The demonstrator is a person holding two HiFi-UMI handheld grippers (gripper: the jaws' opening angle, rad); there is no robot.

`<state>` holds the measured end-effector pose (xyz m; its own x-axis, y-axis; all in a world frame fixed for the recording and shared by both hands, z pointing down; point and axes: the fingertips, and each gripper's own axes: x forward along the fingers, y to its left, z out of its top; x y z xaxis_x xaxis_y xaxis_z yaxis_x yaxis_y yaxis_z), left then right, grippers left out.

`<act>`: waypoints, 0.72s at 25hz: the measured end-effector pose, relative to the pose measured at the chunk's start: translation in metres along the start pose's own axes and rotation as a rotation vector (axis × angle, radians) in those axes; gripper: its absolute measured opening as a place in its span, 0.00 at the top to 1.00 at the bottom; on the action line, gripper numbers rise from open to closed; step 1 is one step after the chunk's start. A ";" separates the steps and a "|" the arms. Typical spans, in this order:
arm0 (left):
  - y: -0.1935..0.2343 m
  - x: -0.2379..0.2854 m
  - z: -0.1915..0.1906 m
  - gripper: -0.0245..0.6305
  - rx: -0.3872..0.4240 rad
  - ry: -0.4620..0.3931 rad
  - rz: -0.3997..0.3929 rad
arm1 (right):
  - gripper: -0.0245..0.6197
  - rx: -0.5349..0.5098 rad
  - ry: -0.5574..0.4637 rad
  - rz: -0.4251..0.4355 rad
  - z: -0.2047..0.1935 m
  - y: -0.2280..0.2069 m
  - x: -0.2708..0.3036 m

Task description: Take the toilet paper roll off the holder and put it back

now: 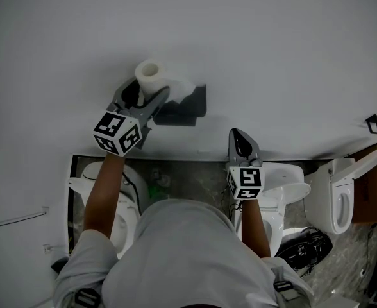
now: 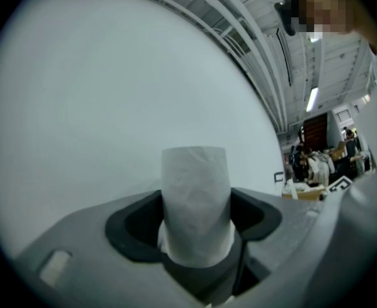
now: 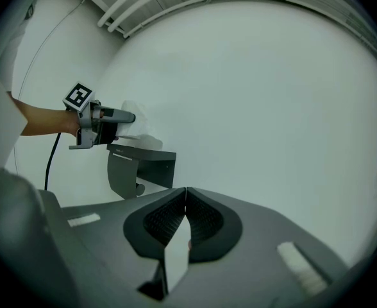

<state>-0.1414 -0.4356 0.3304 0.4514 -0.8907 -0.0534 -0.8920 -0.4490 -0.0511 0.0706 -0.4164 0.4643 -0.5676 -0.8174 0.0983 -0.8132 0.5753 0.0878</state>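
A white toilet paper roll [image 1: 151,76] stands upright between the jaws of my left gripper [image 1: 147,96], which is shut on it. In the left gripper view the roll [image 2: 195,204] fills the gap between the dark pads, in front of the white wall. It hangs just left of and above the dark grey wall holder [image 1: 187,110], and a loose tail of paper [image 1: 186,88] lies over the holder's top. My right gripper [image 1: 238,135] is held out level to the holder's right, shut with nothing in it [image 3: 186,195]. From the right gripper view, the left gripper [image 3: 111,122] sits above the holder [image 3: 141,167].
A plain white wall [image 1: 272,50] fills the upper part of the head view. A small black fitting [image 1: 376,124] is mounted on it at the far right. Below, white toilets [image 1: 341,201] stand in a row on a grey floor, one under each arm.
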 end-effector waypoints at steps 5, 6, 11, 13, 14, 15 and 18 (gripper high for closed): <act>0.001 0.000 -0.014 0.49 -0.012 0.018 0.005 | 0.96 -0.001 0.011 0.008 -0.004 0.000 0.001; 0.001 0.000 -0.017 0.49 -0.013 0.025 0.006 | 0.96 -0.003 0.014 0.010 -0.004 0.001 0.002; 0.005 0.002 -0.028 0.49 -0.013 0.051 0.010 | 0.96 -0.006 0.025 0.014 -0.007 0.001 0.003; 0.007 0.002 -0.032 0.49 -0.020 0.058 0.009 | 0.96 -0.006 0.031 0.009 -0.008 0.000 0.003; 0.008 0.002 -0.034 0.49 -0.023 0.061 0.007 | 0.96 -0.006 0.034 0.007 -0.009 -0.001 0.003; 0.008 0.002 -0.035 0.49 -0.025 0.063 0.005 | 0.96 -0.006 0.037 0.005 -0.009 -0.001 0.003; 0.010 0.003 -0.039 0.49 -0.028 0.061 0.001 | 0.96 -0.005 0.041 0.005 -0.012 -0.002 0.006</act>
<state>-0.1495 -0.4452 0.3682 0.4495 -0.8932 0.0073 -0.8929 -0.4496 -0.0226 0.0701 -0.4216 0.4762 -0.5658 -0.8126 0.1398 -0.8096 0.5796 0.0924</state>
